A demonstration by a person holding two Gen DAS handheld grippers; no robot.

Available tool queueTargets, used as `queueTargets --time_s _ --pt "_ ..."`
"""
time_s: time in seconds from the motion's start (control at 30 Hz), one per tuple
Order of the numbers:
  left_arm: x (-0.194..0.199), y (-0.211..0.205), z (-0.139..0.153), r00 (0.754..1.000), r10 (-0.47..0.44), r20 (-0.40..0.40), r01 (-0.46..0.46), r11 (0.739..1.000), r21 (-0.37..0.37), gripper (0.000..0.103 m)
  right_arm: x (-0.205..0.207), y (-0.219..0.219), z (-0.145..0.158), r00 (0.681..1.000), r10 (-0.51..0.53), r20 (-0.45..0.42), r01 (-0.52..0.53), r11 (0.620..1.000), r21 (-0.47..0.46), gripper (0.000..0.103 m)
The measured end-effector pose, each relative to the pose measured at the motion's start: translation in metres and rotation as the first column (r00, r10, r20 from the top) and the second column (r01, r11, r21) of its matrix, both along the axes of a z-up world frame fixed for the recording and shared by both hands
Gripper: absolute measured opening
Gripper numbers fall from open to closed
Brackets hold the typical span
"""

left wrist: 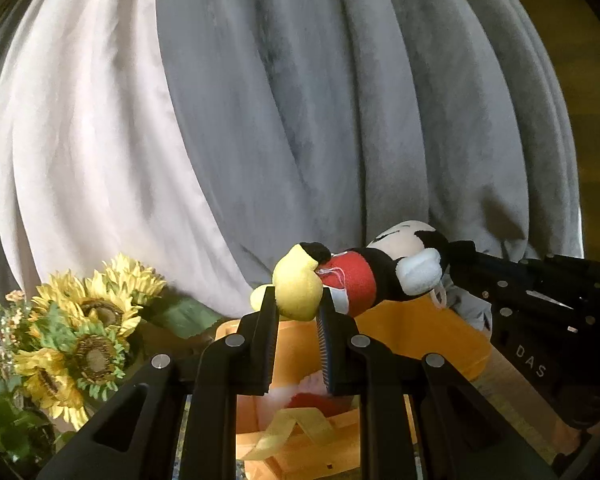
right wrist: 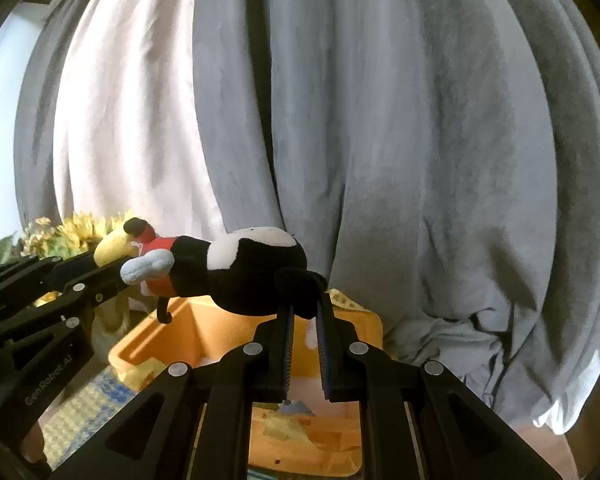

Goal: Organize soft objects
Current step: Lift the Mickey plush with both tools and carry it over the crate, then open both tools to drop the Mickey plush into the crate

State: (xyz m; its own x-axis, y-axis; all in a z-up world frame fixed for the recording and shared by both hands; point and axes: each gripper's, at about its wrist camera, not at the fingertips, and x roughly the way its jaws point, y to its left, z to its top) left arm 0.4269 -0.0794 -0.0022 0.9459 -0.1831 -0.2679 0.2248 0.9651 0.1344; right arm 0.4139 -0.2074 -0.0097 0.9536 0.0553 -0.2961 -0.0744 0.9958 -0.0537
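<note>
Left wrist view: left hand-held gripper (left wrist: 298, 306) clenches the Mickey plush's (left wrist: 364, 280) yellow foot, right hand-held gripper (right wrist: 303, 306) its ear; release both together once centred over the orange bin (left wrist: 420, 332).

So the surface under everything is mostly hidden, only a wood-toned strip (left wrist: 496, 380) shows right of the orange bin (right wrist: 204, 332), can't tell if it's a table or the floor. A blue-and-yellow patterned cloth (right wrist: 84, 408) lies just left of the bin. The sunflower bunch (left wrist: 80, 332) sits left too; its base is hidden.
</note>
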Motion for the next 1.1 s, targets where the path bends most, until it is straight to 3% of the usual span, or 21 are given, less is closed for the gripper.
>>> queueTargets --time_s 0.43,0.73,0.77,0.8,0.87,0.97,1.1 --pt "0.053 -0.004 -0.037 0.995 0.004 -0.104 0.0 0.999 0.035 0.019 0.058 -0.001 -0.037 0.994 -0.014 -0.112 0.012 1.0 -0.017 0.012" --pt "0.084 -0.006 -0.063 0.977 0.015 -0.213 -0.002 0.998 0.06 0.023 0.083 -0.003 -0.062 0.977 -0.019 -0.211 0.016 1.0 -0.015 0.012" --pt "0.086 -0.006 -0.066 0.974 0.018 -0.225 -0.004 0.998 0.063 0.027 0.085 -0.003 -0.064 0.975 -0.02 -0.221 0.018 1.0 -0.012 0.013" --pt "0.088 -0.006 -0.067 0.971 0.018 -0.239 -0.003 0.998 0.065 0.041 0.087 -0.004 -0.067 0.972 -0.023 -0.233 0.021 1.0 -0.01 0.014" --pt "0.089 -0.006 -0.07 0.967 0.021 -0.253 -0.006 0.998 0.058 0.058 0.089 -0.007 -0.07 0.968 -0.022 -0.248 0.025 1.0 0.009 0.02" --pt "0.085 -0.004 -0.068 0.969 0.044 -0.242 -0.03 0.998 0.063 0.058 0.09 -0.012 -0.073 0.964 -0.04 -0.264 0.049 0.998 0.025 0.044" --pt "0.078 -0.001 -0.063 0.971 0.059 -0.233 -0.048 0.997 0.053 0.063 0.083 -0.014 -0.069 0.964 -0.071 -0.256 0.078 0.997 0.015 0.045"
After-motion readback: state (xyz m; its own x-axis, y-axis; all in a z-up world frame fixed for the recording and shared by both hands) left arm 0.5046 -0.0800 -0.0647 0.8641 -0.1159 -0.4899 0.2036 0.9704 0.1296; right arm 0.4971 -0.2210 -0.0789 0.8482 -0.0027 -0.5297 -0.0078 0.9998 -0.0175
